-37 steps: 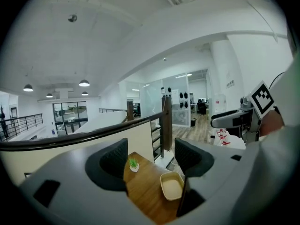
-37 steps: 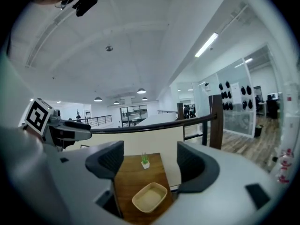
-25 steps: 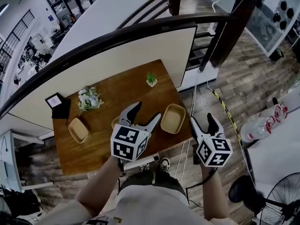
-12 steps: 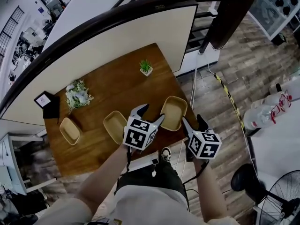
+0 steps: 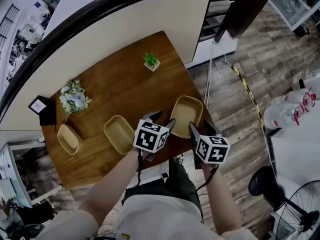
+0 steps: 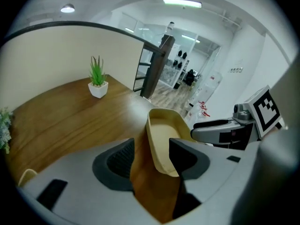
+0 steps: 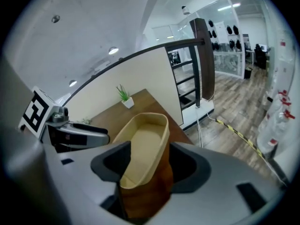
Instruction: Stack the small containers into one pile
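The left gripper and right gripper are nearest. They hang side by side over the near right edge of the table, and both slant down toward the right container. This container is a shallow, tan, oblong tray with rounded corners and a raised rim. It lies flat by the table's near right corner.

The left gripper's jaws stand apart and have just been closing. The container's near left rim shows in the gap by the right jaw, bare wood fills the rest, and neither pad presses on it. The right gripper's jaws are also parted and have just been closing. The container's near end shows in their gap, untouched, with wood visible between its wall and the right jaw.

To the left lies the middle container, and further left the left container. Both are the same tan and sit apart from each other on the wood. Only the head view shows these two. The gripper views alone show the right container's inner wall and depth, and each shows the other gripper beside it.

Farther off are flowers at the left and a small potted plant near the far edge. The plant appears in all three views.
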Action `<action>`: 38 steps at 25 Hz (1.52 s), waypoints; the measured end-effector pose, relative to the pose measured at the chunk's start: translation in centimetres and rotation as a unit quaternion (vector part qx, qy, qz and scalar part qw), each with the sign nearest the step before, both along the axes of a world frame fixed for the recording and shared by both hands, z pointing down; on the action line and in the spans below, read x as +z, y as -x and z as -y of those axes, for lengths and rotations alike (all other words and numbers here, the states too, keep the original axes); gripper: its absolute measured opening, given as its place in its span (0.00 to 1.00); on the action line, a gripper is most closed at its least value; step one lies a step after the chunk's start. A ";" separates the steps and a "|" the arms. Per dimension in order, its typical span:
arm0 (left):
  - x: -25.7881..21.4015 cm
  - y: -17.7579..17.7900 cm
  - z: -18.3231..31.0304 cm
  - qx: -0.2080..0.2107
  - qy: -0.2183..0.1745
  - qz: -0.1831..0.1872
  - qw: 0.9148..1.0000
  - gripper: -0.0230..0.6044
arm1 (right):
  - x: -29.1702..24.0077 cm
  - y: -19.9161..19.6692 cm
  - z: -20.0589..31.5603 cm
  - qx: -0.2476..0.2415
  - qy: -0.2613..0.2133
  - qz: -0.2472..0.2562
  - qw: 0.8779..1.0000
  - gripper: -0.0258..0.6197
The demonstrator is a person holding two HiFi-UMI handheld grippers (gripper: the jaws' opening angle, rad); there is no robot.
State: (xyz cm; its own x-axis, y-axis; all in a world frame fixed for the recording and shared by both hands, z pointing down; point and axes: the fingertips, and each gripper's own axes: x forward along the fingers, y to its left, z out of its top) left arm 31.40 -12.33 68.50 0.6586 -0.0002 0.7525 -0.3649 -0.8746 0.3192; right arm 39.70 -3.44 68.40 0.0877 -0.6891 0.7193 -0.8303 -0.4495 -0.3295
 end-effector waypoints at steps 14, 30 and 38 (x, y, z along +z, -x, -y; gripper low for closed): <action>1.1 0.0 -1.4 0.013 0.038 -0.007 0.999 0.10 | 0.8 0.3 0.2 0.018 0.014 0.001 1.000 0.15; -15.4 6.5 1.7 -0.061 -0.051 -0.109 0.991 0.09 | -16.7 5.2 5.2 -0.044 -0.114 -0.039 0.992 0.11; -21.9 11.4 1.1 -0.098 -0.084 -0.143 0.981 0.09 | -23.4 9.7 5.5 -0.094 -0.158 -0.059 0.981 0.11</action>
State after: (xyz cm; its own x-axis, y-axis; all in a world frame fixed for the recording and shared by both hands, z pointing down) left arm 20.03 -13.42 46.64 0.8179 -0.2555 0.5156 -0.4476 -0.8455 0.2911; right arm 30.02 -8.95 44.99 0.0073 -0.8879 0.4599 -0.9295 -0.1757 -0.3244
